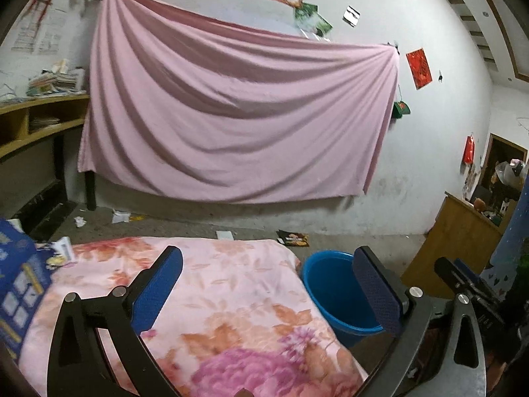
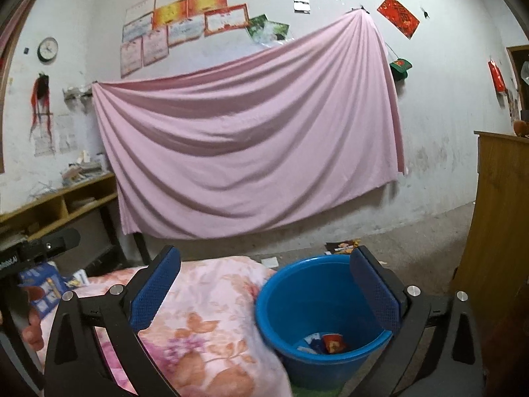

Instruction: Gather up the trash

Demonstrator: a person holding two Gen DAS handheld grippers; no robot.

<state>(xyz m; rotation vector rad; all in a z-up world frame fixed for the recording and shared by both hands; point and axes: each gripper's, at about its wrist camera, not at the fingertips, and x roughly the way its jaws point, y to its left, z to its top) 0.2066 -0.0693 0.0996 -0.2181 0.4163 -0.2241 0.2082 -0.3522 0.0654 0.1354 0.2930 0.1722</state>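
The blue bucket [image 2: 317, 301], already holding wrappers [image 2: 325, 344], is kept just right of the floral-covered bed [image 1: 205, 297], within reach of the released, empty left gripper [image 1: 267, 294] and right gripper [image 2: 264, 294], while blue packaging [image 1: 20, 284] is left far left on the bed.

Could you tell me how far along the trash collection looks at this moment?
Partly done: the blue bucket already holds some wrappers. Nothing is in hand; the left gripper and right gripper are both open. Left: the blue box on the bed and scraps on the floor.
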